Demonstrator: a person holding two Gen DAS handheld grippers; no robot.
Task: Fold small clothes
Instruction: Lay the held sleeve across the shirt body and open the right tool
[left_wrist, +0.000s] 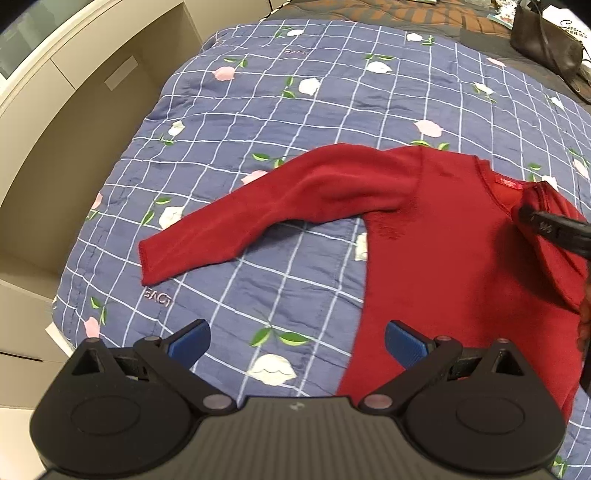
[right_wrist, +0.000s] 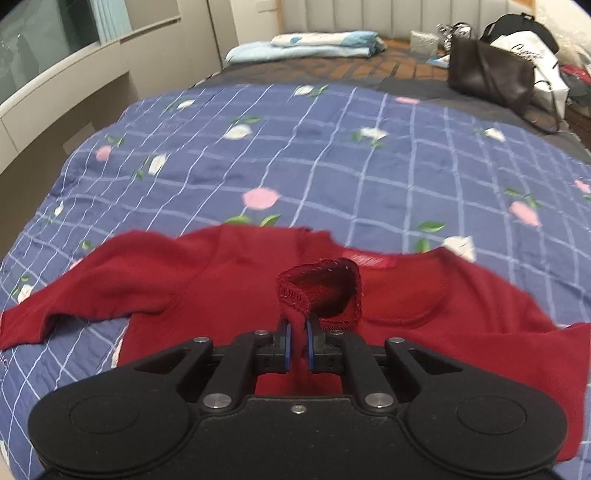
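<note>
**Right gripper carries a sleeve cuff across the sweater; left gripper waits open**

Left wrist view. Left gripper (left_wrist: 297, 341) hangs with its blue pads (left_wrist: 404, 341) spread wide and nothing between them, above the quilt (left_wrist: 258, 122) just beside the lower left edge of the red sweater (left_wrist: 443, 258). The sweater lies flat on the quilt with its neck label (left_wrist: 508, 182) toward the far side. One sleeve (left_wrist: 258, 218) stretches out to the left, its cuff resting on the checked fabric well apart from the body. At the right edge a dark finger of the right gripper (left_wrist: 550, 229) enters, with red cloth bunched around it over the sweater's chest. The open gripper's position near the hem probably readies it to pin or lift that side.

Right wrist view. The right gripper (right_wrist: 297, 345) has its jaws nearly closed, pinching a strip of red knit; the stitched cuff (right_wrist: 319, 291) stands up in a loop just beyond the pads. This cuff is held above the sweater's chest, just below the neckline, which suggests the right sleeve is being drawn inward over the body as a first fold. The opposite sleeve trails away to the left on the quilt. Farther off on the bed sit a brown handbag (right_wrist: 487, 79) and folded pale-blue bedding (right_wrist: 314, 42), both well apart from the work. The image is slightly blurred, so the grip depth on the cuff cannot be judged.
</note>
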